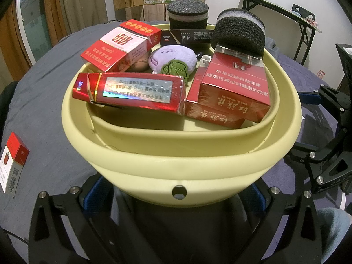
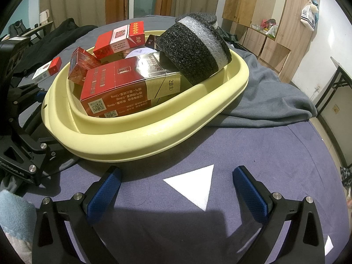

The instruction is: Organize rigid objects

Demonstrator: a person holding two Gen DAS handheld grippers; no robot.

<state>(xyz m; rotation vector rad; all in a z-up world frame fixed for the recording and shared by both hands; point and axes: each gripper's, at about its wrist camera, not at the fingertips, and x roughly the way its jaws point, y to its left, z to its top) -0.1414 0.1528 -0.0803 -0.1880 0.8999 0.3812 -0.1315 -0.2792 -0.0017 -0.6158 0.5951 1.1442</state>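
A pale yellow basin [image 1: 180, 154] fills the left wrist view. It holds several red cigarette boxes, among them a glossy one [image 1: 132, 92] lying across and a large one [image 1: 233, 83] at the right. A purple plush [image 1: 173, 59] and a black foam cylinder [image 1: 238, 33] also sit inside. My left gripper [image 1: 176, 189] stands open, its fingers either side of the basin's near rim tab. My right gripper [image 2: 176, 176] is open just short of the basin [image 2: 143, 138], above a white triangle [image 2: 193, 184], with nothing between its fingers.
One red and white cigarette box [image 1: 13, 165] stands on the grey cloth left of the basin. A second foam cylinder [image 1: 187, 14] sits behind the basin. Purple cloth [image 2: 264, 154] covers the table to the right. A folding table [image 1: 286, 15] is at the back right.
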